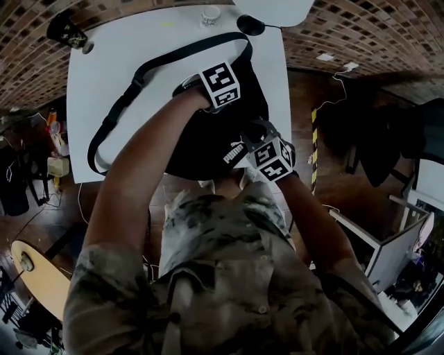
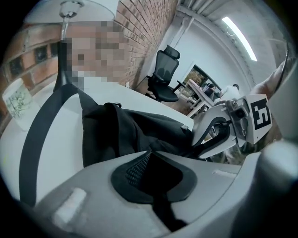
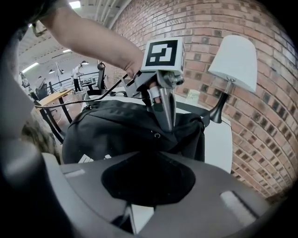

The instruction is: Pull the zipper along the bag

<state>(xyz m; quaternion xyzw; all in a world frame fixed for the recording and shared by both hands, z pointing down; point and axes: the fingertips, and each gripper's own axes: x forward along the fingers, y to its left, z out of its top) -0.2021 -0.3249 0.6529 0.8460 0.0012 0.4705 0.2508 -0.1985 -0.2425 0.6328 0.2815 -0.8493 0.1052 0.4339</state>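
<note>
On the worktop (image 1: 90, 104), the left tongs (image 3: 166, 123) pinch the bag (image 1: 208, 139) fabric to brace it, while the right tongs (image 2: 201, 145), narrowly parted, line up toward the zipper ring (image 3: 157, 135).

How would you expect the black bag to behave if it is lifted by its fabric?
Probably floppy: the bag slumps in folds where the left tool pinches it. Its strap lies loose and would likely trail. It seems unlikely to roll.

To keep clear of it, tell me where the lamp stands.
In the head view the lamp stands at the far edge of the white table, just beyond the black bag, toward the right.
</note>
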